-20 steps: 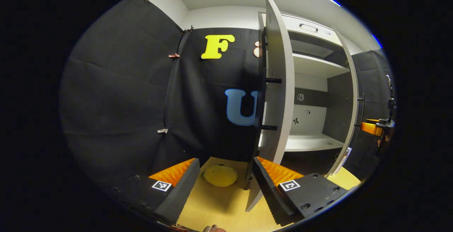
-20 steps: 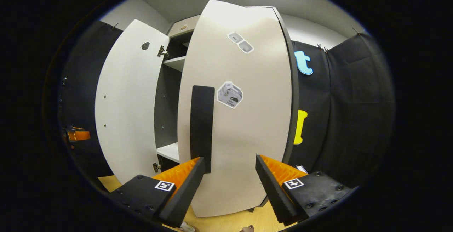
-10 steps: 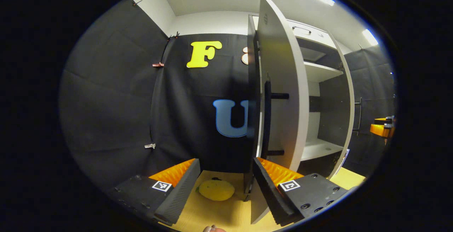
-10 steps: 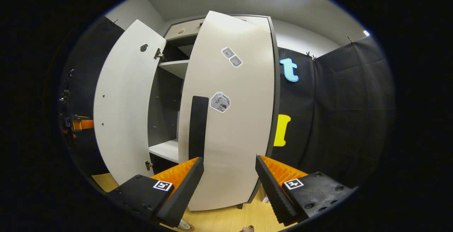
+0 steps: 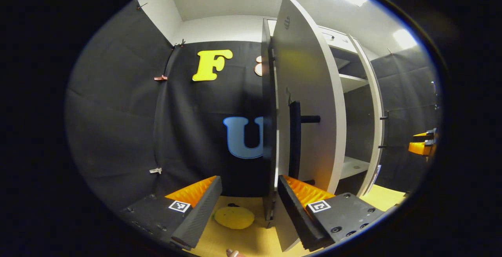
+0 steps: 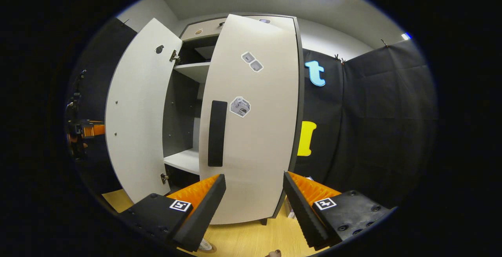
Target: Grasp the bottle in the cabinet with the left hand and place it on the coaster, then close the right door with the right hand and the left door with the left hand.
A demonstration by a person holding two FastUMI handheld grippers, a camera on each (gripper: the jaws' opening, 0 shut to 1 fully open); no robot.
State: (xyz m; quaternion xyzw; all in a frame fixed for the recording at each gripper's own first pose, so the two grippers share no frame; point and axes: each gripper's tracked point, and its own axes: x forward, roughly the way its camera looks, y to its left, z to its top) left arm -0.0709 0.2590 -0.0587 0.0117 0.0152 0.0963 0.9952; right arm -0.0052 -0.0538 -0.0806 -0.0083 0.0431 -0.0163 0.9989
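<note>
Both grippers stand spread and empty: the left gripper (image 5: 247,204) beside the left door (image 5: 310,108), the right gripper (image 6: 254,200) before the right door (image 6: 255,131). Both doors are stiff hinged panels, likely light to swing; pushing near each dark handle (image 6: 217,133) looks best. Beyond, the cabinet shelves (image 6: 184,161) look bare; I cannot see the bottle.

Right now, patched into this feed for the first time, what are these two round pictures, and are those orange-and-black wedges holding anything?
Each picture comes from a camera riding on a hand-held pair of tongs. In the left gripper view, the left tongs stand open and empty beside the white left cabinet door, above a round yellow coaster on the pale wooden floor. In the right gripper view, the right tongs are open and empty too, facing the white right cabinet door with its black handle. Both doors are ajar.
</note>
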